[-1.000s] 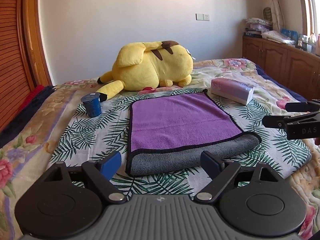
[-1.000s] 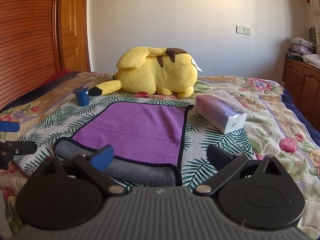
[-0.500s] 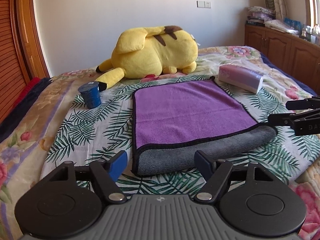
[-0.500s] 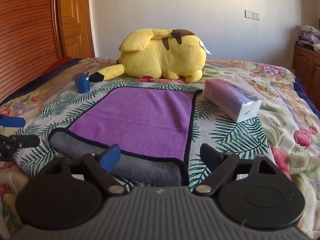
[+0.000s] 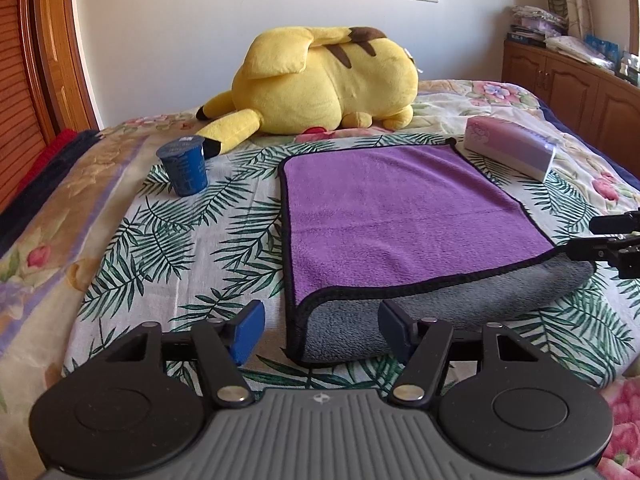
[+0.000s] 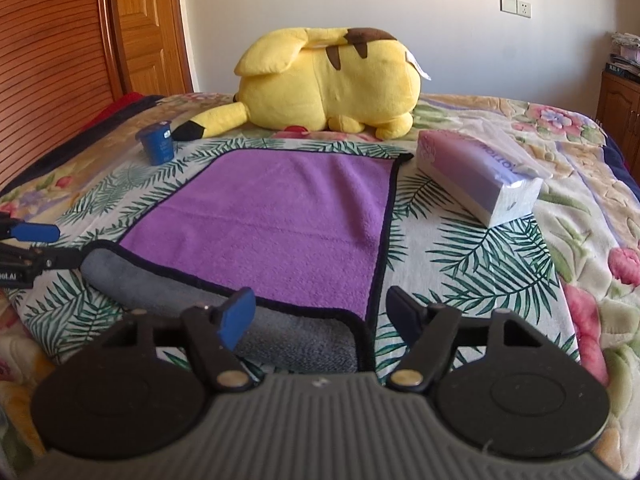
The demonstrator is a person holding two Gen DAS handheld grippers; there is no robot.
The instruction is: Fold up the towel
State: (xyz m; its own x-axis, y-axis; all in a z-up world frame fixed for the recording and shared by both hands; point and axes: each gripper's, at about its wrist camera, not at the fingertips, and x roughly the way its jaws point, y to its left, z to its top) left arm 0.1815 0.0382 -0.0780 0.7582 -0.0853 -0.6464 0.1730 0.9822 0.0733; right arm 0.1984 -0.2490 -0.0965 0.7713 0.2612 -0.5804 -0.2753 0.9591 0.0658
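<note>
Inventory, bed top:

1. Towel [image 5: 400,216] – purple face up, black trim, near edge rolled back w/ grey underside showing [image 6: 280,336]. Lies flat on the palm-leaf sheet [image 5: 180,248], approx. centre of bed [image 6: 580,208], its near fold close to the near edge of the bed.
2. My left gripper [image 5: 322,330] – jaws wide apart, holding nothing; blue pads either side of towel's near-left corner, corner sits in the gap, no contact seen. Also visible at left edge of right wrist view [image 6: 28,248], tips just beside the grey fold.
3. My right gripper [image 6: 322,316] – jaws wide apart, empty; straddles towel's near-right corner, left pad over the grey fold, can't tell if touching. Seen from left wrist view [image 5: 612,240] at right edge, tips at the fold's right end.
4. Yellow plush [image 5: 320,84] – lying on its side toward far edge of bed, behind towel.
5. Blue cup [image 5: 184,168] – upright, left of towel's far-left corner, next to plush's tail tip.
6. Tissue pack [image 6: 476,172] – purple/white, right of towel's far-right corner, just beside it.
7. Wood cabinets [image 5: 572,92] – beyond right edge of bed, misc. items on top.
</note>
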